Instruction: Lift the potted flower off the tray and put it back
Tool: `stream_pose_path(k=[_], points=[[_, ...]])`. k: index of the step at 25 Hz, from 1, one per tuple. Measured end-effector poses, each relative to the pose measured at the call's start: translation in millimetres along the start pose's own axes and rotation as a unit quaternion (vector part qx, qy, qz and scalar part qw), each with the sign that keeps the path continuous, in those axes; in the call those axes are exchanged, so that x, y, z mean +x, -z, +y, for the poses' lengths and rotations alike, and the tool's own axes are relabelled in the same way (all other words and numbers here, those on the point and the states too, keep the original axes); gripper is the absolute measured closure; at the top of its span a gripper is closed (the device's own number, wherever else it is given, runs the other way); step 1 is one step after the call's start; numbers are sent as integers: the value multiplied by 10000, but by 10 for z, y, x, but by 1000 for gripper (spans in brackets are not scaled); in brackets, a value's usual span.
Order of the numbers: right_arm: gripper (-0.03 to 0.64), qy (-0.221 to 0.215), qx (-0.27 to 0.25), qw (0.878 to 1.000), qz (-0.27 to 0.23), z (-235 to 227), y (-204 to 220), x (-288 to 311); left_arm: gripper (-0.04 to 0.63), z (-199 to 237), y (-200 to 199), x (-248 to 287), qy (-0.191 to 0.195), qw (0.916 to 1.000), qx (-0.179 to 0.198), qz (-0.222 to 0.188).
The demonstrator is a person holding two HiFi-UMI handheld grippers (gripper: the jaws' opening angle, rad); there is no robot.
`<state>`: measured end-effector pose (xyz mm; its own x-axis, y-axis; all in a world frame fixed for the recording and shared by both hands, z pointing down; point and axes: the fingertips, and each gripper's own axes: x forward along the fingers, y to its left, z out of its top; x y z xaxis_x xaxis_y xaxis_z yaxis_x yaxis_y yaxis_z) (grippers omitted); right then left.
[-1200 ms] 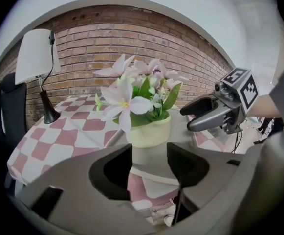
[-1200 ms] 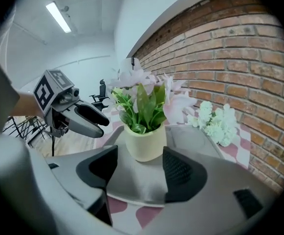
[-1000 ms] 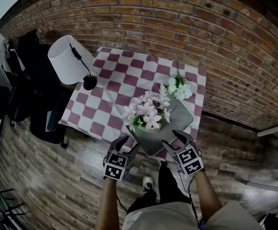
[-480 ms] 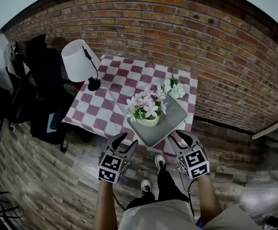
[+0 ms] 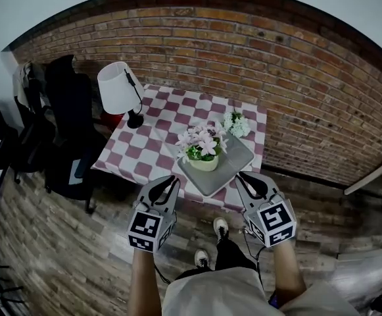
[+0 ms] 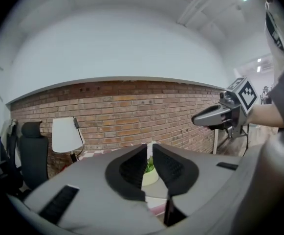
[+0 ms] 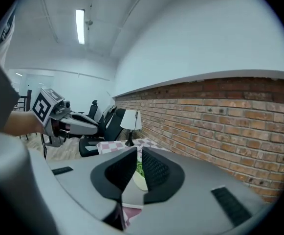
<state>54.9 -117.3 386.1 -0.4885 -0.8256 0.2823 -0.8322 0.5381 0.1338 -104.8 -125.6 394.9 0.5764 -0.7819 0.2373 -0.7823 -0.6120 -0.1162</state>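
Both grippers are up and back from the tray edge compared with a second ago, and both sets of jaws have just been closing.

Left gripper (image 5: 166,183): pads nearly together, only a thin slit, nothing in it. Right gripper (image 5: 251,180): same, empty. Both sit low in the frame, over the wood floor (image 5: 79,242), off the table's near edge.

Potted flower (image 5: 202,151) lies up-frame, between the two and a touch closer to the left one. It stands upright on the grey tray (image 5: 233,168), toward the tray's left end.

- **Pot:** small cream bowl, smooth, rounded sides. The pink-white blooms spread wider than the rim, so I'd go in from the sides, low on the pot.
- **Tray:** flat rounded rectangle, long axis diagonal, lower left to upper right.
- **Around it:** checkered cloth (image 5: 158,133) underneath, white bouquet (image 5: 237,122) at the tray's far corner, lamp (image 5: 119,87) upper left.
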Motion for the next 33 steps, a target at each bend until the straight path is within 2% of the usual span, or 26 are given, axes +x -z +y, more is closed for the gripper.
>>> stream_pose_path(k=[5,8,11,22,33], points=[[584,-59,-137,9997,-207,142,-273,-148,569,-59,-220,-177,-71,9996,209,-152],[593,-11,-144,9994,-329,175,-369,-219,572,-155,-339,-256,-43,9984,516,-211],[595,29,-112,9992,-375,194,-400,-236,572,-217,-423,-312,13,9975,639,-306],[594,-69,-76,9994,-325,283,-348,-233,572,-237,-370,-353,11,9981,552,-281],[594,55,-35,9996,-263,305,-272,-313,572,-277,-326,-415,85,9982,534,-258]])
